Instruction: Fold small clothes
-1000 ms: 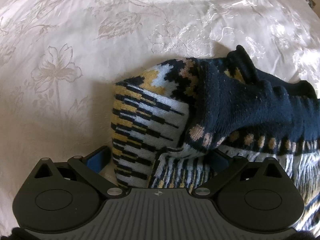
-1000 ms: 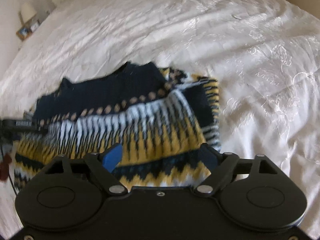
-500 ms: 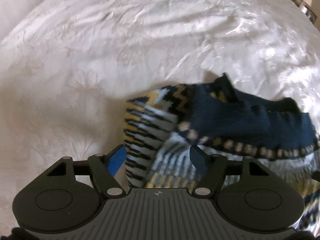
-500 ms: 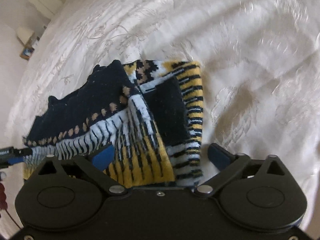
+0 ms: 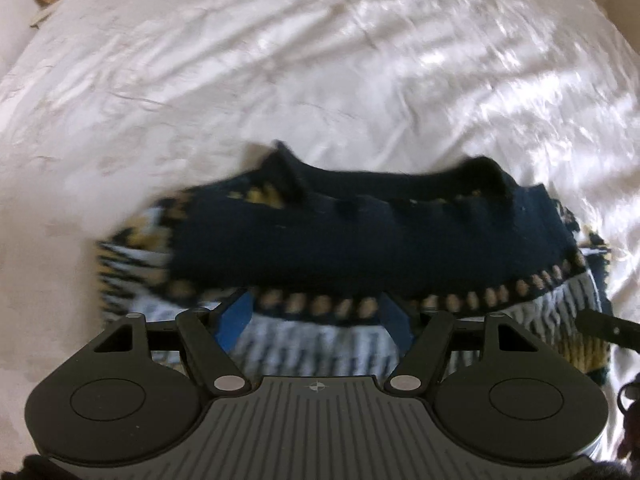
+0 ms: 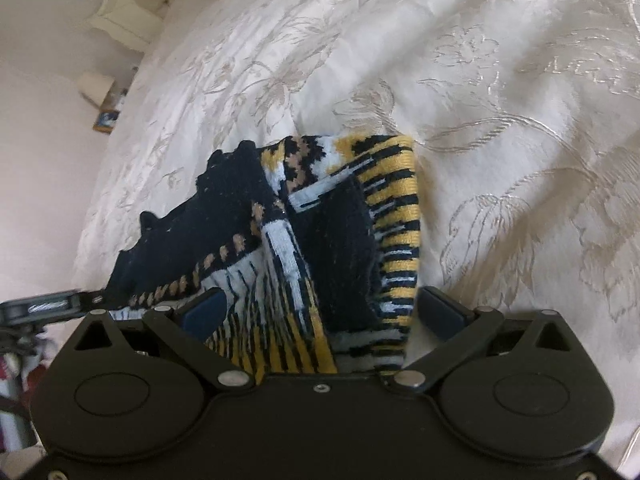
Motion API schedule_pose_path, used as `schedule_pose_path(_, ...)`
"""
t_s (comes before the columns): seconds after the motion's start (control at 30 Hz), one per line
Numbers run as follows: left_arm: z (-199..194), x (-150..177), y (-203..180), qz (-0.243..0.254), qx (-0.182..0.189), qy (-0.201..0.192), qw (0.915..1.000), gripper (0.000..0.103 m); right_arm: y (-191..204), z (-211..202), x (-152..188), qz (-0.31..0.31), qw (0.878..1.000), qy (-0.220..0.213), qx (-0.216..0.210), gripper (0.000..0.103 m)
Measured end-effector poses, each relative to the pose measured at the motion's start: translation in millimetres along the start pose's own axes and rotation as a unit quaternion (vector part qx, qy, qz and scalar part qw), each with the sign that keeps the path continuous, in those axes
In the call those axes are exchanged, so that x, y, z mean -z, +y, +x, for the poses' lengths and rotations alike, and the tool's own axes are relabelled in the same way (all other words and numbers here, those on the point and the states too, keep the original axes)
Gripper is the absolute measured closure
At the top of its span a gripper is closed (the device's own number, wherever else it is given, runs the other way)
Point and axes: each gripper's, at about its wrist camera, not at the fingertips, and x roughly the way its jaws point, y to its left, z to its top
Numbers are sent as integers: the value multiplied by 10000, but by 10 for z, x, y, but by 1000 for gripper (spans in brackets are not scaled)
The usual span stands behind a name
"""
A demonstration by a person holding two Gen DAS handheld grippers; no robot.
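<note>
Folded knit sweater point(image 6: 320, 232), navy with yellow and white stripes, lying on a white embroidered bedspread point(image 6: 500, 100). The right tongs point(image 6: 320, 312) have just been opening and sit wide around its near edge, not pinching it.

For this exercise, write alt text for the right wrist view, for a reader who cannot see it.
A folded knitted sweater in navy, yellow and white lies on a white embroidered bedspread. The right hand-held gripper straddles its near edge with its jaws wide open.

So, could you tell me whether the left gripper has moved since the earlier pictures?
Yes. The left gripper has slid from the sweater's striped left end toward its navy middle, jaws narrowed.
</note>
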Motion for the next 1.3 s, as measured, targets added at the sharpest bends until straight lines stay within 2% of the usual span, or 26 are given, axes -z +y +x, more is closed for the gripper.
schedule_pose_path(0.3,448,-9,-265,153,-388,318,9986,31,-89,-16,-43,-54,9993,145,-338,0)
schedule_pose_path(0.53,468,-34,-260,180,-463,387,9980,29,-124,-9,-42,-168,9981,156,-566,0)
schedule_pose_path(0.7,335,-54,-291,225,-447,332,9982,36,-144,-17,-60,-46,9981,174,-586,0)
schedule_pose_path(0.73,289,-49,-295,234,-437,296,9983,36,-137,-25,-70,-55,9981,193,-579,5)
schedule_pose_path(0.77,243,-44,-296,233,-425,255,9985,36,-121,-31,-78,-104,9982,201,-557,23)
schedule_pose_path(0.83,137,-24,-319,215,-385,160,9989,36,-82,-31,-90,-174,9984,212,-495,49)
schedule_pose_path(0.9,55,-7,-328,209,-351,109,9991,36,-72,-9,-90,-149,9986,239,-455,51)
schedule_pose_path(0.97,-19,18,-352,231,-358,58,9991,36,-48,-7,-78,-190,9985,198,-478,62)
schedule_pose_path(1.3,-97,187,-269,125,-242,3,9996,36,89,-81,-63,-256,9990,43,-373,67)
